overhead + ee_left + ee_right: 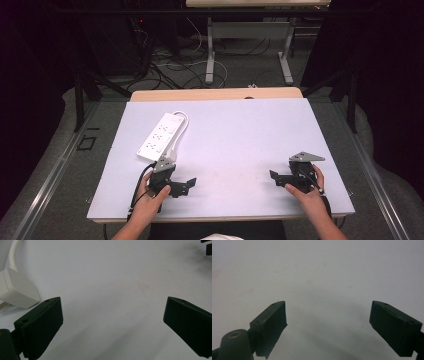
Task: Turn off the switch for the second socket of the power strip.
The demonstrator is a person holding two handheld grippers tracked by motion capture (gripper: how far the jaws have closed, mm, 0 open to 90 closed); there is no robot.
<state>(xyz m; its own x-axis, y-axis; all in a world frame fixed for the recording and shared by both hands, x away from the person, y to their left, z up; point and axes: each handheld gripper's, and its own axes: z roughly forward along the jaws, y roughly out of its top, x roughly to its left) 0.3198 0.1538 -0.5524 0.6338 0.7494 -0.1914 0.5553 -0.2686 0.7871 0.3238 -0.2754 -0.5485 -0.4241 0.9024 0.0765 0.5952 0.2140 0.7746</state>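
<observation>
A white power strip (pixel 160 137) lies on the left part of the white table top (pixel 240 135), its white cable looping at its far end. Its plug (pixel 17 288) rests on the surface by the strip's near end. My left gripper (pixel 187 184) sits just in front of the strip, held by a hand, jaws wide apart and empty (pixel 112 320). My right gripper (pixel 274 176) rests near the front right, pointing left toward the other one, also open with bare table between its jaws (pixel 328 322).
The white sheet covers a wooden table (pixel 215 93) whose far edge shows. Beyond it stand a second table's legs (pixel 210 55) and tangled cables on the floor (pixel 170 65). Dark curtains flank both sides.
</observation>
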